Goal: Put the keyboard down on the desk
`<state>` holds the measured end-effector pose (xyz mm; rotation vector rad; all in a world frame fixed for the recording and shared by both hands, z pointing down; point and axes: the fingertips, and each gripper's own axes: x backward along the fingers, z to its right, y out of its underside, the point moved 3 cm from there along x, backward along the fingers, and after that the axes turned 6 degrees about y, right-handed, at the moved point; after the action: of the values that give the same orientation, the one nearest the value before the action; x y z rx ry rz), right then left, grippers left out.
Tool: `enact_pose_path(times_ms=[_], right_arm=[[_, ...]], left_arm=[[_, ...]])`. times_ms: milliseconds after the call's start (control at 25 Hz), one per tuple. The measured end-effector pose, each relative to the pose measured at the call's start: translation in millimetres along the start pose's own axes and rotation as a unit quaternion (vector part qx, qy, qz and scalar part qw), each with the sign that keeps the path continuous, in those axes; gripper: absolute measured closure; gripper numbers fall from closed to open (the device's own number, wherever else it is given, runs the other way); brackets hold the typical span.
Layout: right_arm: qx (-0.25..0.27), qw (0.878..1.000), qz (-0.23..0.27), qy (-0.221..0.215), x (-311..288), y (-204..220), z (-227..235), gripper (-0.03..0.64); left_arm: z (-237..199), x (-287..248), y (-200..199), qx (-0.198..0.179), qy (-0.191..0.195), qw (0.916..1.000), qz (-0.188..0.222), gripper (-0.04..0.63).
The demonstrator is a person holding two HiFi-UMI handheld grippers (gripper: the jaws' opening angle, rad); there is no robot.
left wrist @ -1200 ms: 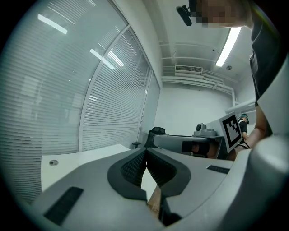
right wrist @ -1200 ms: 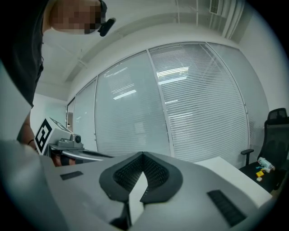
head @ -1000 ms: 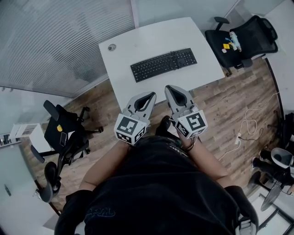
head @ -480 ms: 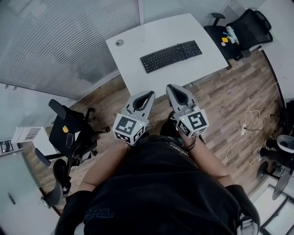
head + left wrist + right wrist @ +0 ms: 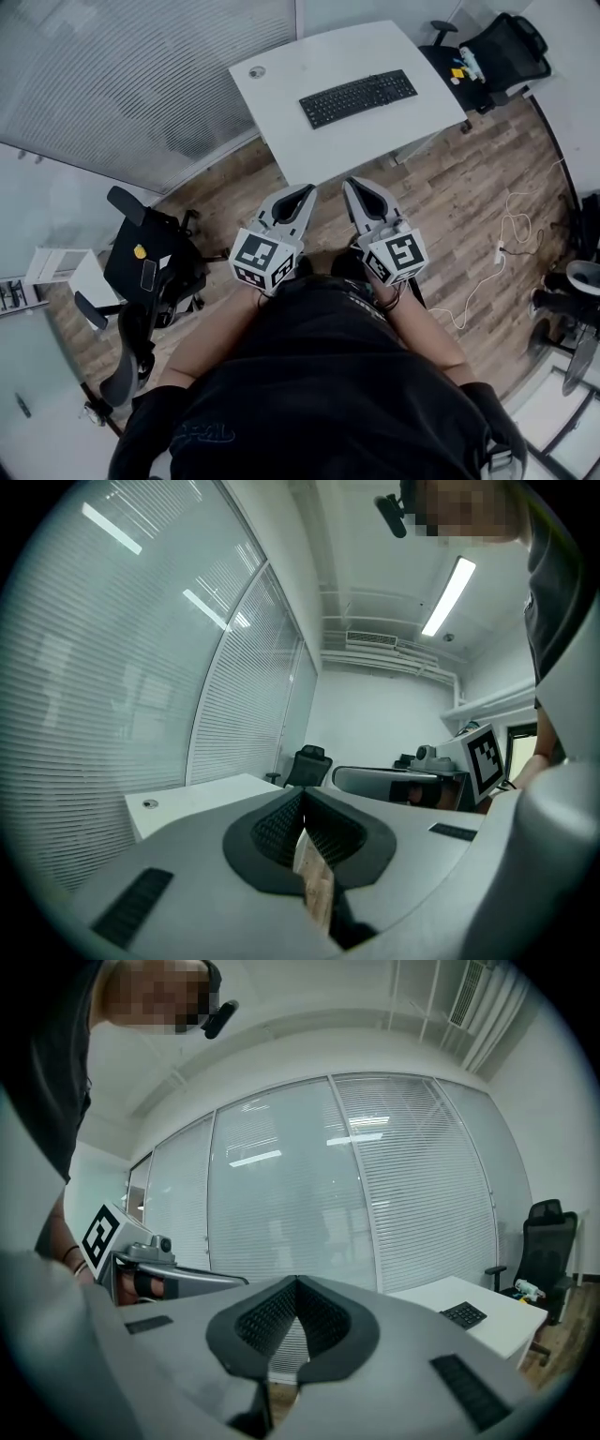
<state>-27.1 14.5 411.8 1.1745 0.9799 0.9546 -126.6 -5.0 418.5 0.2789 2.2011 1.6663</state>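
— Keyboard [image 5: 358, 97], black, flat, full-width: where do we find it?
— We see it lying on the white desk [image 5: 309, 141], well apart from us. Our grey left gripper [image 5: 307, 191] and grey right gripper [image 5: 349, 184] are both closed and empty, over the wooden plank floor [image 5: 450, 197]. A black office chair [image 5: 497, 52] stands beside the desk.

No text can be read; the faint print on the black shirt [image 5: 319, 384] may be lettering, though illegible.
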Motion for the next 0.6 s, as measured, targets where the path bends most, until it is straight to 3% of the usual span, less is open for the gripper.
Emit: enact_pose_path(times_ms=[240,600], right_arm=[[0.013,1.0,0.01,-0.005,20.4,-6.7,-13.5,0.594],[0.015,0.999,0.019,-0.026,56.0,-12.2,-10.2,0.594]], left_arm=[[21.2,9.7,-2.5,-0.008,0.004,0.9999,0.009,0.58],[54.7,11.2,-3.4,-0.017,-0.026,0.9993,0.021,0.58]])
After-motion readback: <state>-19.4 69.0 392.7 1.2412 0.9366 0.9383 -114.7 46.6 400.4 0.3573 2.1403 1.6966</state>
